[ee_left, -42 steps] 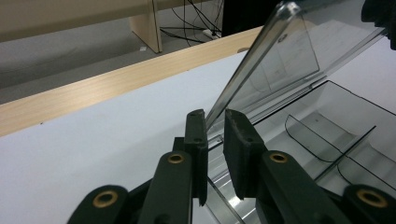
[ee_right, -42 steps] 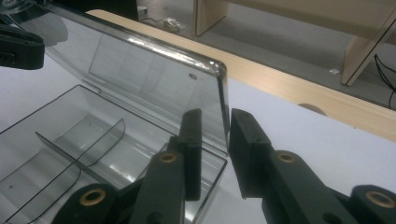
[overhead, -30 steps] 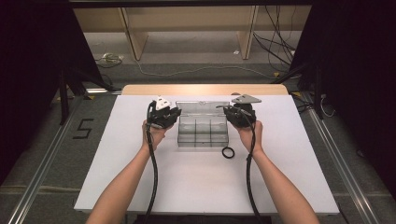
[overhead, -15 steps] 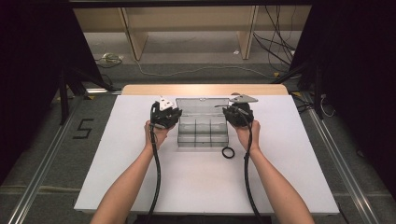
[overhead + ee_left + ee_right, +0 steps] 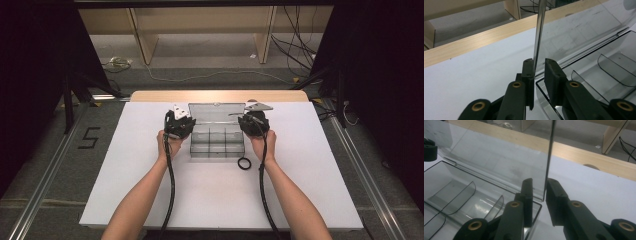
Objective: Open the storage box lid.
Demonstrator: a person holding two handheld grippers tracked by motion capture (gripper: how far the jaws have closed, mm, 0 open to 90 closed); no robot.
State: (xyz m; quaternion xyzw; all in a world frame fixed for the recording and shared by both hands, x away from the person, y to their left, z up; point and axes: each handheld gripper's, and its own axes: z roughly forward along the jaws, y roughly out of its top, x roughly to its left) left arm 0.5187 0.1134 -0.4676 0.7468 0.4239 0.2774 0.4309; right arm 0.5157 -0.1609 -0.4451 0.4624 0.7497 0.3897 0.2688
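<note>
A black ring (image 5: 244,163) is lying low center on the white desk (image 5: 125,165). Just above it, the clear box (image 5: 217,142) is sitting mid-frame, its lid (image 5: 216,111) standing upright; left gripper (image 5: 539,72) and right gripper (image 5: 538,192) fingers are straddling its side edges, slightly apart.

The tongs (image 5: 539,188) straddle the raised clear lid (image 5: 499,162), jaws slightly apart at its edge.

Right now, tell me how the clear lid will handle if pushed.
The lid looks thin, so probably light and somewhat flexible. It stands upright on a hinged edge, so a push would likely swing it. Its glossy surface may slip between the jaws.
</note>
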